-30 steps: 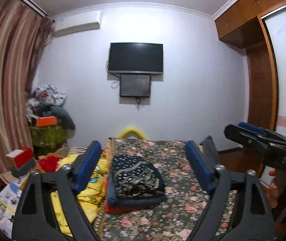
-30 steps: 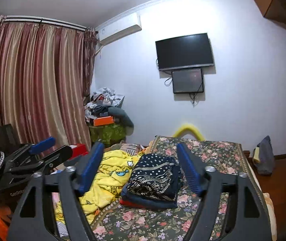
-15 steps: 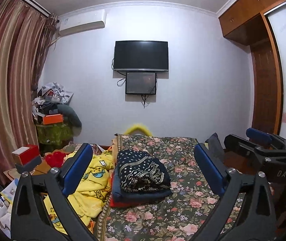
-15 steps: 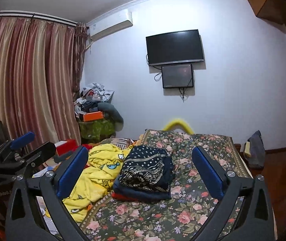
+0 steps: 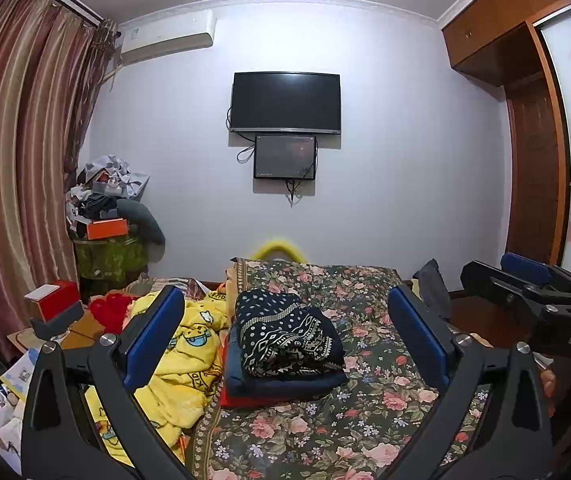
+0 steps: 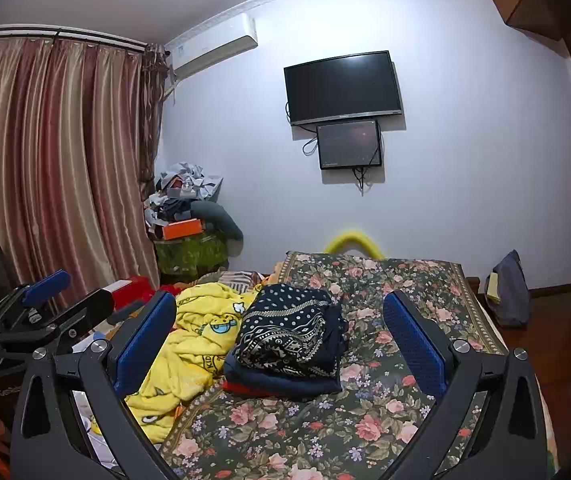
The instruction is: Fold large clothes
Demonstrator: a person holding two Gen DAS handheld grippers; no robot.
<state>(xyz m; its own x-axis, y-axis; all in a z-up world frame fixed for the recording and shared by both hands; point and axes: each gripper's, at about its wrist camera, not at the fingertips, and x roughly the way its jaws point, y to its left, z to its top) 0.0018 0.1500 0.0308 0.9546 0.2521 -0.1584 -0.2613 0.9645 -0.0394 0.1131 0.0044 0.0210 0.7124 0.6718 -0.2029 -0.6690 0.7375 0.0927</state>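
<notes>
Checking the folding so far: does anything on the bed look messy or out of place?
Yes. The yellow cartoon garment lies crumpled and unfolded at the bed's left edge, partly hanging off, beside the neat folded stack on the floral bedspread.

place: home bedroom | clues: bed [image 5: 365,400] with floral cover, wall TV [image 5: 286,102], curtains [image 6: 53,168], wardrobe [image 5: 533,128], air conditioner [image 6: 213,46]
</notes>
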